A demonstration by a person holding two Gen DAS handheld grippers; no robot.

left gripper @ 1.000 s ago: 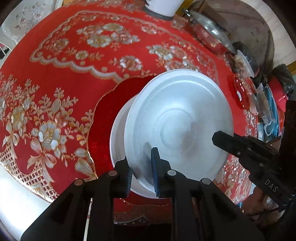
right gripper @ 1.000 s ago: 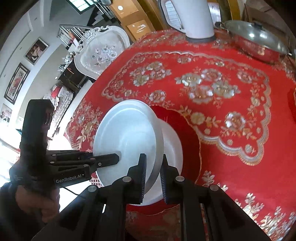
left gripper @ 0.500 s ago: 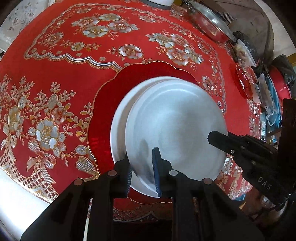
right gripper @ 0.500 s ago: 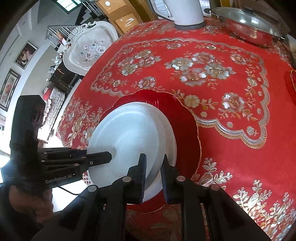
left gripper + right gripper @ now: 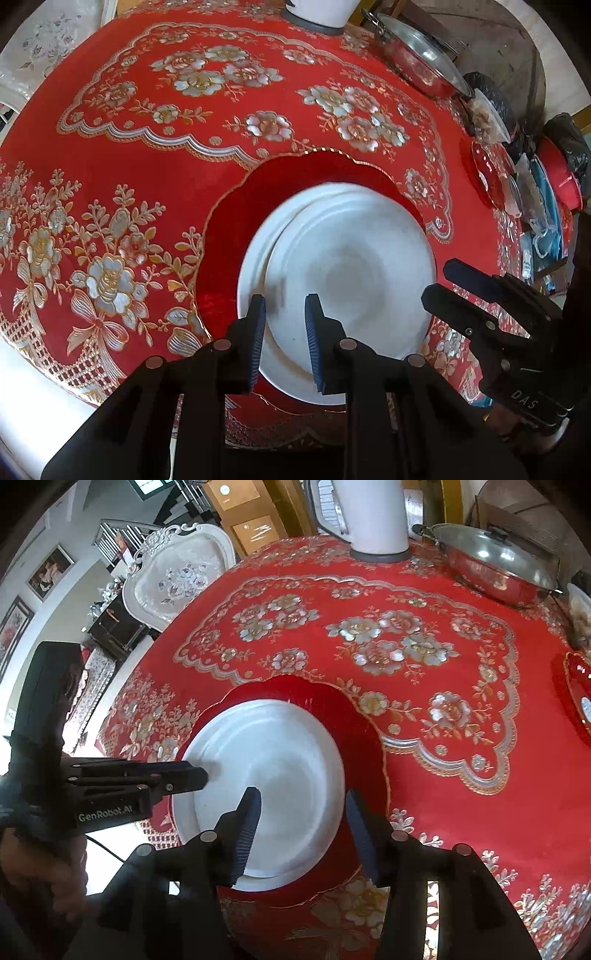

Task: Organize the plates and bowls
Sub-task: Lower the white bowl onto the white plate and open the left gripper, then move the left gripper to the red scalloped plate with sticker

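Note:
A white plate [image 5: 351, 266] lies flat on a second white plate [image 5: 255, 258], slightly offset to the right. Both rest on a red scalloped plate with a gold rim [image 5: 229, 236] on the red flowered tablecloth. My left gripper [image 5: 284, 306] stands at the top plate's near-left rim, its narrow jaws around that rim. In the right wrist view the same top plate [image 5: 266, 768] sits on the red plate [image 5: 358, 734], and the left gripper [image 5: 201, 775] touches its left edge. My right gripper [image 5: 301, 797] is open wide over the plate's near edge, holding nothing.
A white kettle [image 5: 373, 513] and a lidded steel pan [image 5: 495, 565] stand at the table's far side. A red glass dish [image 5: 487, 177] and plastic bags [image 5: 539, 206] crowd the right edge. A white ornate chair [image 5: 177, 579] is beyond the table on the left.
The tilted white plate came down flat onto the lower white plate. My right gripper opened and let go of its rim. The left gripper's jaw width looks unchanged.

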